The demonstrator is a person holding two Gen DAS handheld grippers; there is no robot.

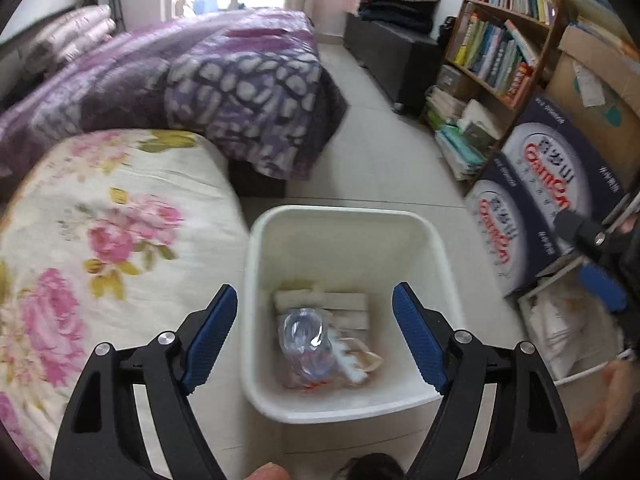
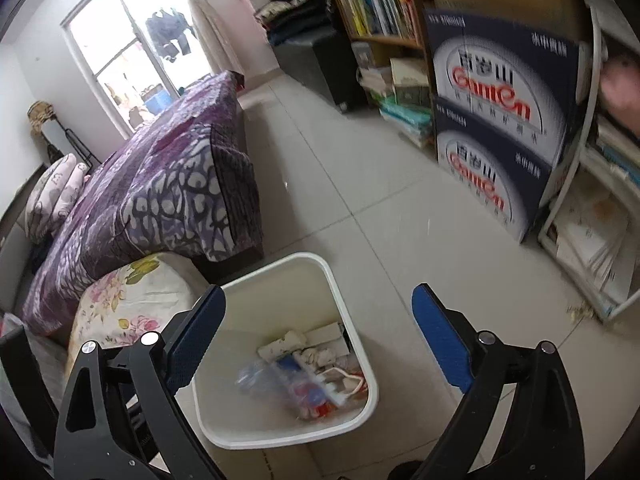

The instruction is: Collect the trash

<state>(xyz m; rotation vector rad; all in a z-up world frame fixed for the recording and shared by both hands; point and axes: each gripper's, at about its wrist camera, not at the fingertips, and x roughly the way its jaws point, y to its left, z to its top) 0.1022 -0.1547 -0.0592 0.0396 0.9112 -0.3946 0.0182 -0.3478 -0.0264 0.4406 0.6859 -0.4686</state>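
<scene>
Handling: we judge the crushed plastic bottle [image 1: 306, 340] light, springy and slick; we would pinch its crumpled middle.
Look: clear, blurred plastic, with a red patch low on it.
Place: it lies in the white bin [image 1: 256, 280], lower centre of frame, among paper scraps.
Left gripper [image 1: 316, 338]: fingers spread wide above the bin, holding nothing.
Right gripper [image 2: 316, 344]: likewise apart and empty.
Around: the floral cushion [image 1: 100, 248] at left touches the bin; the boxes [image 2: 496, 128] stand at right.

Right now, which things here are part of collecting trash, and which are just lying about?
Part of the job:
white trash bin
crushed plastic bottle inside it
left gripper
right gripper

Just lying about:
purple blanket
floral cushion
bookshelf
Ganten boxes
</scene>
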